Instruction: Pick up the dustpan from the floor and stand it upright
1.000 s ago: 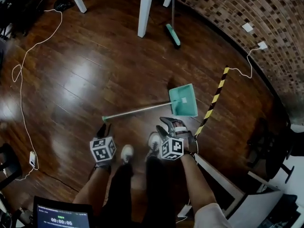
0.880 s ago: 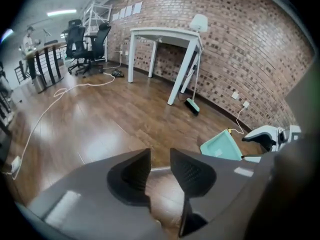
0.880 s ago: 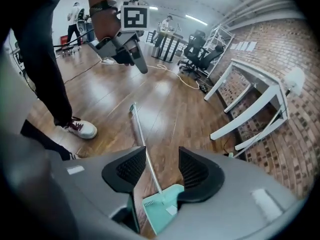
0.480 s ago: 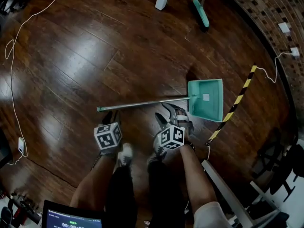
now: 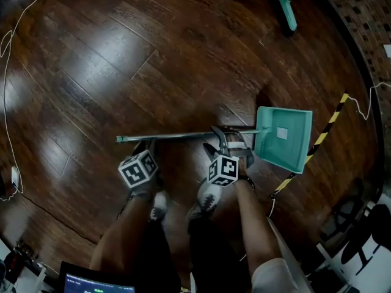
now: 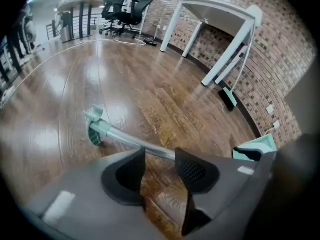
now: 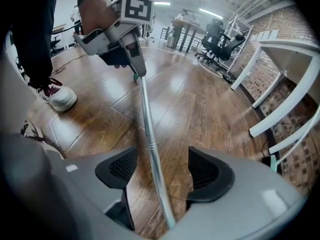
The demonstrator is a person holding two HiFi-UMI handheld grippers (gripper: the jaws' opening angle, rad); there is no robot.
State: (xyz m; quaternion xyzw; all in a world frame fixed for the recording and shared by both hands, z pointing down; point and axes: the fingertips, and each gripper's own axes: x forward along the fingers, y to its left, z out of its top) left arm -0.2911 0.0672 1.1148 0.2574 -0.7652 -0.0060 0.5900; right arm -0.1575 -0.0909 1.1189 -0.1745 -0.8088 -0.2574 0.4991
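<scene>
The dustpan lies flat on the wooden floor, its teal pan (image 5: 282,138) to the right and its long metal handle (image 5: 183,135) running left to a teal end cap (image 6: 94,129). My right gripper (image 5: 231,140) is down over the handle near the pan. Its jaws are opening, and the handle (image 7: 152,154) runs between the pads without touching them. My left gripper (image 5: 148,145) is low by the handle's free end. Its jaws (image 6: 160,166) are also opening, with the handle (image 6: 140,143) lying across just beyond the fingertips and nothing gripped.
A teal broom (image 5: 286,10) leans at the back by the brick wall (image 6: 280,59). A yellow-black striped strip (image 5: 311,151) lies right of the pan. A white cable (image 5: 6,72) trails on the left. White table legs (image 6: 220,59) stand behind. The person's shoes (image 5: 208,197) are just below the grippers.
Both grippers have come down to the dustpan's handle and their jaws have widened. The right one now straddles the handle. The dustpan has stayed on the floor.
</scene>
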